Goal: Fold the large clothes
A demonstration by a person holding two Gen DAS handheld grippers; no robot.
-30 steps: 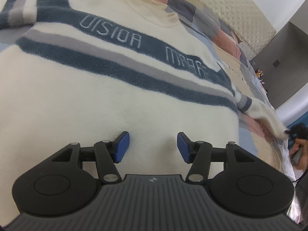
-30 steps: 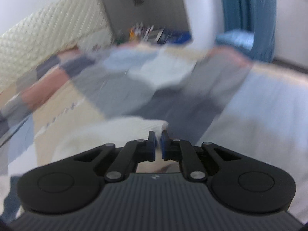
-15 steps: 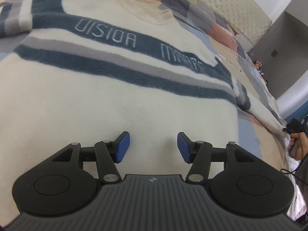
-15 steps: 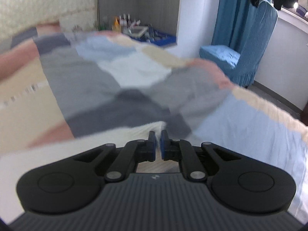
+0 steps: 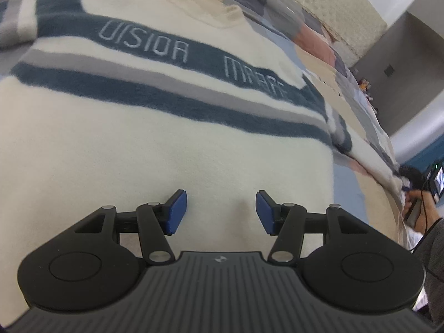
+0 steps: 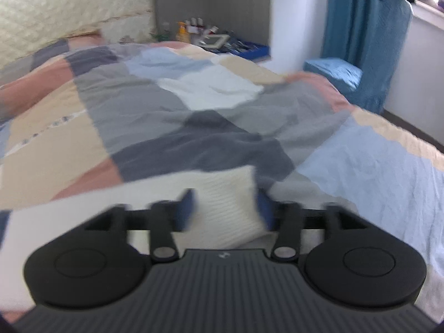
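Note:
A cream sweater (image 5: pixel 155 149) with navy and grey stripes and white lettering lies spread flat on the bed, collar at the far end. My left gripper (image 5: pixel 221 208) hovers open over its lower body with nothing between the blue pads. The sweater's right sleeve runs off to the right edge, where my right gripper (image 5: pixel 410 183) shows small. In the right wrist view the ribbed cream cuff (image 6: pixel 224 199) lies on the quilt between the blurred pads of my right gripper (image 6: pixel 226 211). Its jaws are opening and stand apart from the cuff.
A patchwork quilt (image 6: pixel 172 111) in grey, blue, beige and pink covers the bed. A quilted cream headboard (image 6: pixel 63 11) stands at the back. A blue-covered chair (image 6: pixel 360 63) and a cluttered shelf (image 6: pixel 219 38) lie beyond the bed. A person's hand (image 5: pixel 419 208) shows at the right.
My right gripper was shut on the sleeve cuff; its jaws have now spread and the cuff rests on the quilt. It sank a little. The left gripper stayed open in place.

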